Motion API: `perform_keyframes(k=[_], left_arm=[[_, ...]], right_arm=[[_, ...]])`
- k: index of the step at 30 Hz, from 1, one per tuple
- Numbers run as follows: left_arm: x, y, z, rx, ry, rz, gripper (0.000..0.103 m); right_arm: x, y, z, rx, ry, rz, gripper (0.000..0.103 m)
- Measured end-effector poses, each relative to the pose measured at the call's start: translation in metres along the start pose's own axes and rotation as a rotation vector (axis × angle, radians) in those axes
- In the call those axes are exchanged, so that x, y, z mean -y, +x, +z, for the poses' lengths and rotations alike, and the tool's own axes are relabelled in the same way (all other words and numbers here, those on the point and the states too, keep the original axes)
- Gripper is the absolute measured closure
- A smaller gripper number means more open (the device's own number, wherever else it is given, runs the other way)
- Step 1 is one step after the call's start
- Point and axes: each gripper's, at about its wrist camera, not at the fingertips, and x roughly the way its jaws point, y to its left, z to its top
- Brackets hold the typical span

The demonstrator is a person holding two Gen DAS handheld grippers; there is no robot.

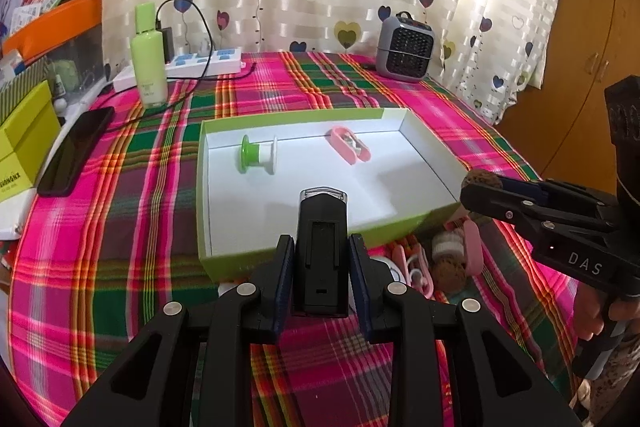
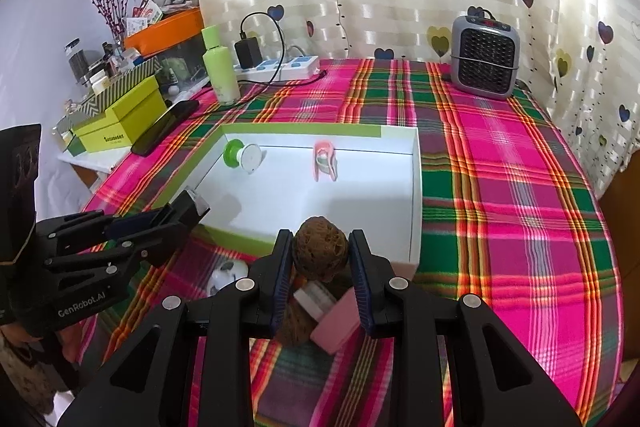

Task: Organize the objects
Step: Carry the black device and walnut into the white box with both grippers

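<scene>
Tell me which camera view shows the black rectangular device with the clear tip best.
The left wrist view: the black rectangular device fills the centre, clamped in the left gripper. The right wrist view shows only its clear tip poking out at the left.

I read "DAS" in white on the right gripper (image 1: 480, 183), and "GenRobot.AI" along the left gripper (image 2: 196, 205); the yellow-green box (image 2: 120, 119) print stays illegible.

Left claw (image 1: 320, 259) grips a black device (image 1: 321, 251) above the box (image 1: 280, 255).
</scene>
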Motion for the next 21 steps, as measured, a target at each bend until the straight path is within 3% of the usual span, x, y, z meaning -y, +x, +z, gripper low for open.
perform_keyframes(k=[21], left_arm=[[-0.003, 0.039, 0.041, -0.013, -0.011, -0.022, 0.078]], right_arm=[[0.016, 0.042, 0.043, -0.024, 0.003, -0.025, 0.073]])
